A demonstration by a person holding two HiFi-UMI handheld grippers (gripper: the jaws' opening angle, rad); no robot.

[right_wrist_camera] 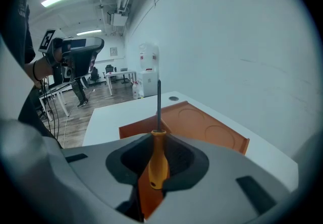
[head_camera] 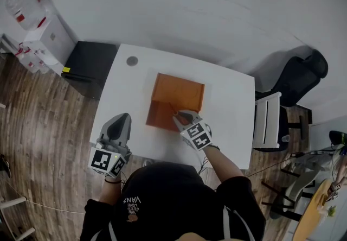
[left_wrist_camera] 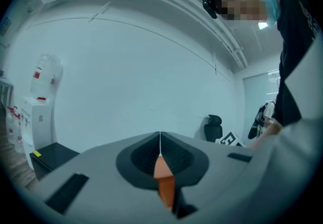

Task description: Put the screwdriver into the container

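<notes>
At the tabletop's (head_camera: 230,99) near left edge the left gripper (head_camera: 122,120) idles, its 2 jaws pressed together on nothing. The right gripper (right_wrist_camera: 158,137) pinches the screwdriver (right_wrist_camera: 157,161) by its handle, shaft aimed over the near wall of the orange container (right_wrist_camera: 212,134) mid-table. Carrying step, I judge. Next, lower the tip inside and release.

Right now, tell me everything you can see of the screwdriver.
The screwdriver has a smooth orange-yellow handle, plastic by its look, and a thin dark metal shaft. The right gripper clamps the handle; the shaft juts forward past the jaws, over the orange container. Only the jaws touch it, as far as shows.
</notes>
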